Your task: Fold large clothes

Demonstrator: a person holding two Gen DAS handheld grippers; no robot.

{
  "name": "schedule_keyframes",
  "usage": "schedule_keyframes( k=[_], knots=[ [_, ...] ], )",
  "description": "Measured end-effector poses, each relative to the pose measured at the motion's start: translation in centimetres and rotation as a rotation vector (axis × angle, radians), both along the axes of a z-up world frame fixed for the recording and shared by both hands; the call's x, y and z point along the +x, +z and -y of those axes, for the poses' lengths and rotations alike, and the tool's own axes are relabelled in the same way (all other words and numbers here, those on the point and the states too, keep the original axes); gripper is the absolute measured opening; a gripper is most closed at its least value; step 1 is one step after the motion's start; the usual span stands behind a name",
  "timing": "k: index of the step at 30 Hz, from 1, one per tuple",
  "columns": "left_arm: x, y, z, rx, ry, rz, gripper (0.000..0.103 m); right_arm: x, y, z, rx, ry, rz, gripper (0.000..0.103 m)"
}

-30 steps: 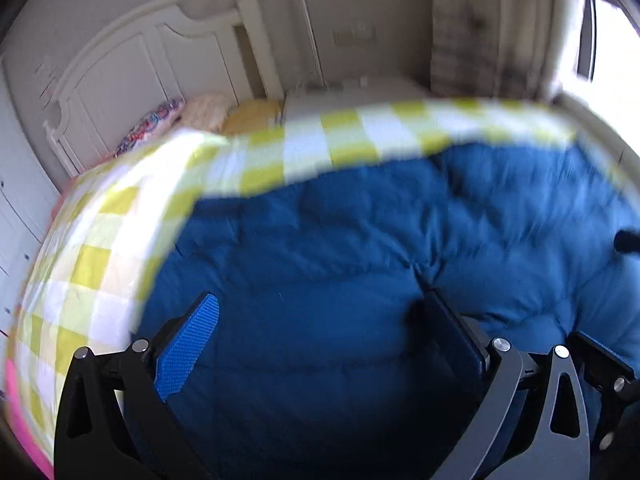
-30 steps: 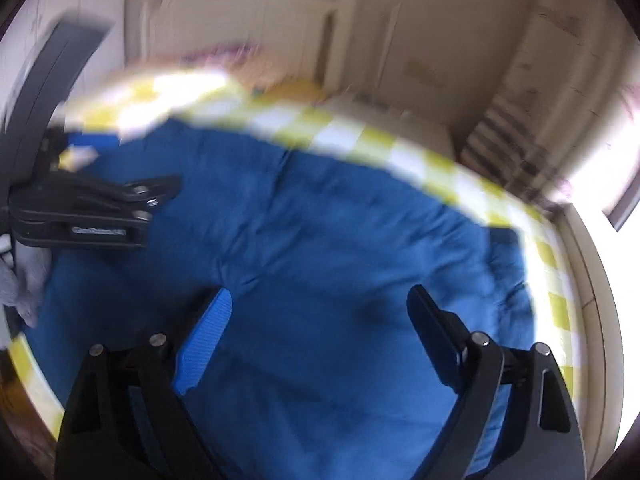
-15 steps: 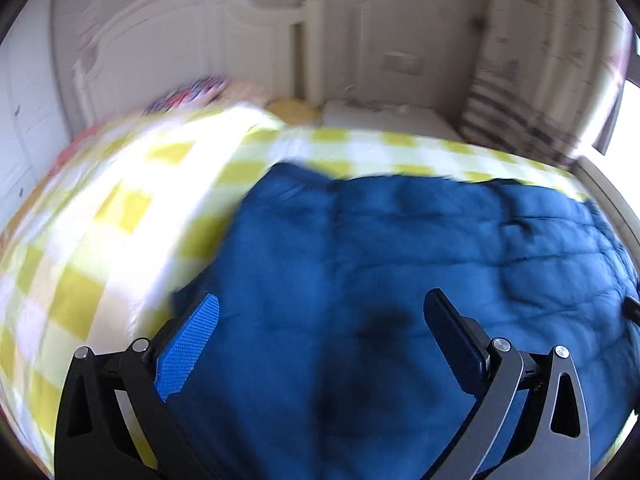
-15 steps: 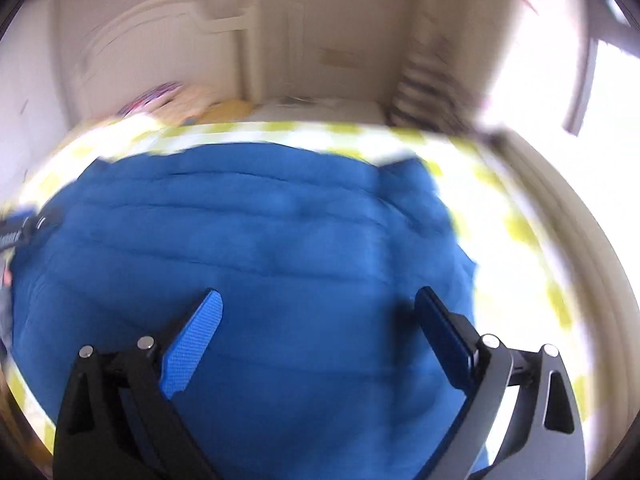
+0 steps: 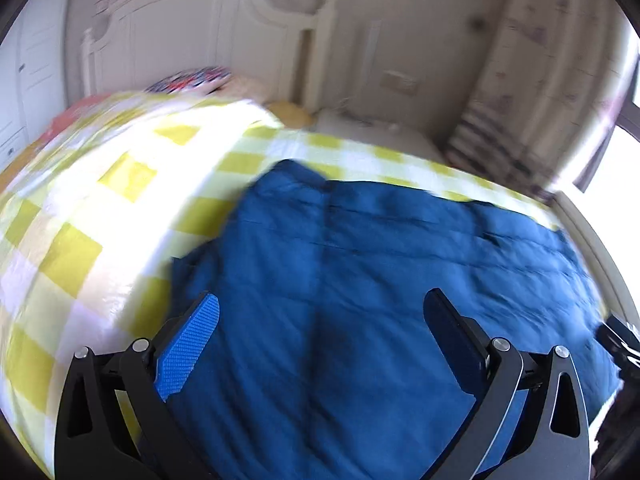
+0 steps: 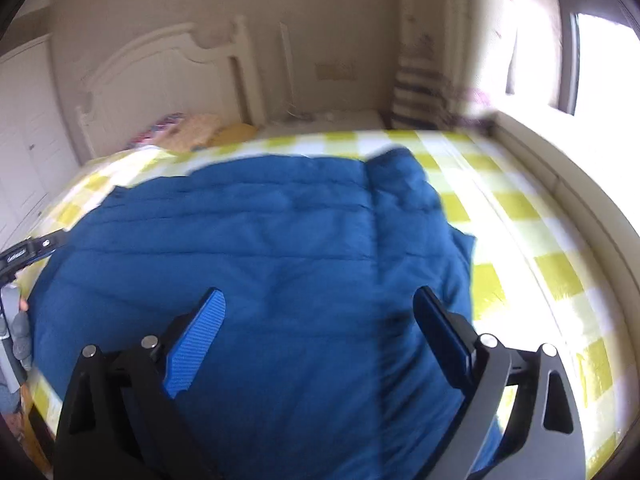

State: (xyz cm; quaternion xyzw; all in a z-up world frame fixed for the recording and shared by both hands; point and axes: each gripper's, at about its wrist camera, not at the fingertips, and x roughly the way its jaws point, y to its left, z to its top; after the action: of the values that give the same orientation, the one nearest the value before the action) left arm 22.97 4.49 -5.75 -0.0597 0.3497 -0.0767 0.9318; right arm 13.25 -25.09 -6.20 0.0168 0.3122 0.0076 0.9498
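A large blue quilted garment [image 5: 380,264] lies spread flat on the yellow-and-white checked bedspread [image 5: 92,216]. It also fills the right wrist view [image 6: 260,240], with a folded part along its right side [image 6: 420,208]. My left gripper [image 5: 320,320] is open and empty, above the garment's near left part. My right gripper [image 6: 320,316] is open and empty, above the garment's near right part. The left gripper's tip shows at the left edge of the right wrist view [image 6: 32,250].
A white headboard [image 5: 192,48] stands at the far end, with colourful pillows [image 5: 192,80] below it. A white nightstand [image 6: 328,118] and a striped curtain [image 6: 420,96] are beyond the bed. A bright window [image 6: 600,68] and sill run along the right.
Both grippers have lifted and pulled back from the garment. The views swung: the left one leftward over the bedspread, the right one rightward to the garment's right edge. Both stay open.
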Motion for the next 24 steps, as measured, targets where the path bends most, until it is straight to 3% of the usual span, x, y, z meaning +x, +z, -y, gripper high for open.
schedule_keyframes(
  k=[3,5,7,13,17,19,21,22,24],
  knots=[
    [-2.5,0.1,3.6,0.083,-0.091,0.039,0.098,-1.0,-0.2,-4.5,-0.088,0.128,-0.004,0.094],
    [-3.4,-1.8,6.3,0.174,-0.148,0.016,0.099,-1.1,-1.7,-6.9,-0.154,0.187,-0.038,0.095],
    [-3.9,-3.7,7.3,0.236,-0.134,0.029,0.099,-1.1,-3.5,-7.7,-0.213,0.179,-0.016,0.098],
    [-4.4,-2.5,5.2,0.207,-0.139,-0.026,0.099,-1.9,-1.9,-5.3,-0.182,0.122,-0.054,0.098],
    [-6.3,-2.2,0.5,0.207,-0.018,0.031,0.099,-4.1,-1.8,-1.7,-0.122,0.014,-0.033,0.098],
    [-5.7,-3.5,-1.9,0.205,0.033,-0.018,0.099,-4.2,-3.1,0.9,-0.065,-0.012,-0.051,0.1],
    [-5.3,-4.4,-3.5,0.121,0.002,-0.036,0.099,-4.1,-4.0,2.3,0.021,0.017,-0.054,0.101],
    [-5.2,-4.7,-3.6,0.116,-0.002,-0.026,0.099,-4.0,-4.1,2.5,0.031,0.019,-0.06,0.101],
    [-5.1,-4.7,-2.7,0.17,0.007,-0.026,0.099,-3.8,-3.9,2.1,-0.001,0.012,-0.075,0.101]
  ],
)
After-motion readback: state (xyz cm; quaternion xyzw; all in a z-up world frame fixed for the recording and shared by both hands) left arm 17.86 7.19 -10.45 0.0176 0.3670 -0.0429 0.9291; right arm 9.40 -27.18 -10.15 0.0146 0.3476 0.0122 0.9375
